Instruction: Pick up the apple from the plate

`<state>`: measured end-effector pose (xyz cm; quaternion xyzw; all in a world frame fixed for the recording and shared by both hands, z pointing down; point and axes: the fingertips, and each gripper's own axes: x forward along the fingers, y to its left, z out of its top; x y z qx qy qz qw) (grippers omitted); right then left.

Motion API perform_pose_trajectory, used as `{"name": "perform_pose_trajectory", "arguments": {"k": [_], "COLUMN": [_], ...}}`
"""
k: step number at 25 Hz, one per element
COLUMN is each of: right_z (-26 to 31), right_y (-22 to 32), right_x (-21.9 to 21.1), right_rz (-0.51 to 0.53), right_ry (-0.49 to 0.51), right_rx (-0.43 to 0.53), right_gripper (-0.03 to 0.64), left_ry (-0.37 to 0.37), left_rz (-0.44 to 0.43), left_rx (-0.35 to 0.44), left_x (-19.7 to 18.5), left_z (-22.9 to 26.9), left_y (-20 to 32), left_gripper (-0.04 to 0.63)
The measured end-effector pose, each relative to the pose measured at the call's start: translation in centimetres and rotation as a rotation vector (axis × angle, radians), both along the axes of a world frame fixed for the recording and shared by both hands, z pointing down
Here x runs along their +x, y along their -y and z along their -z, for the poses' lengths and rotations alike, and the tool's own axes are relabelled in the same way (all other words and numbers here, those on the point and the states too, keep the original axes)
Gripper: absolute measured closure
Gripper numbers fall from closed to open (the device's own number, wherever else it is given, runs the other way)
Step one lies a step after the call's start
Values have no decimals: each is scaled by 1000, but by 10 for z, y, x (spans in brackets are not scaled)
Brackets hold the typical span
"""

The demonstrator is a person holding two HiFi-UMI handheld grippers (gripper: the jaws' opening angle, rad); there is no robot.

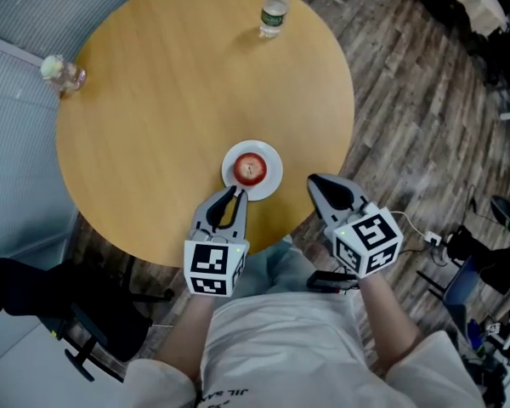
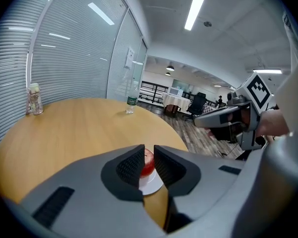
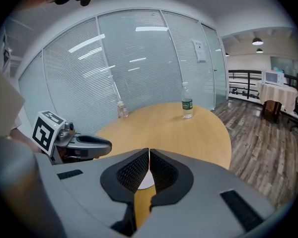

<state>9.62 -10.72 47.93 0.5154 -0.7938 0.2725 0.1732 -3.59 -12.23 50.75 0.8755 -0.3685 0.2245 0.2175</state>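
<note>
A small jar (image 1: 62,73) stands at the far left of the desk (image 1: 153,117), well apart from everything else. The left gripper (image 1: 235,194) sits at the desk's near edge. Its fingers (image 2: 130,166) are only narrowly apart with nothing between them, and the tips are just beside the plate's near rim. The apple (image 1: 251,169) rests in the middle of the white plate (image 1: 273,155), straight ahead of those fingers and slightly to their right. It is round, so no axis matters. The right gripper (image 1: 317,180), fingers (image 3: 134,172) together and empty, lies farther from the apple. The left looks better placed, though its gap seems too narrow for the apple.
</note>
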Motion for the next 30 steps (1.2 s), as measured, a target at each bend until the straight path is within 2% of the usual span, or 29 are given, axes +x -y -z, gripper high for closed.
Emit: {"name": "perform_pose_trajectory", "arguments": {"k": [5,19,30], "right_z": [-6,-24,-42], "right_y": [-2,7,6], "right_x": [2,0,2], "right_rz": [4,9,5], "right_ry": [2,29,40], "right_rx": [-14,-39,-76], "right_gripper": [586,586,586], "left_ry": [2,46,102], "left_rz": [-13,-24,-62], "left_rx": [-18,-53,-121], "left_x": [6,7,18], "left_z": [-10,-33,-67], "left_y": [-4,2,9], "left_gripper": [496,428,303]}}
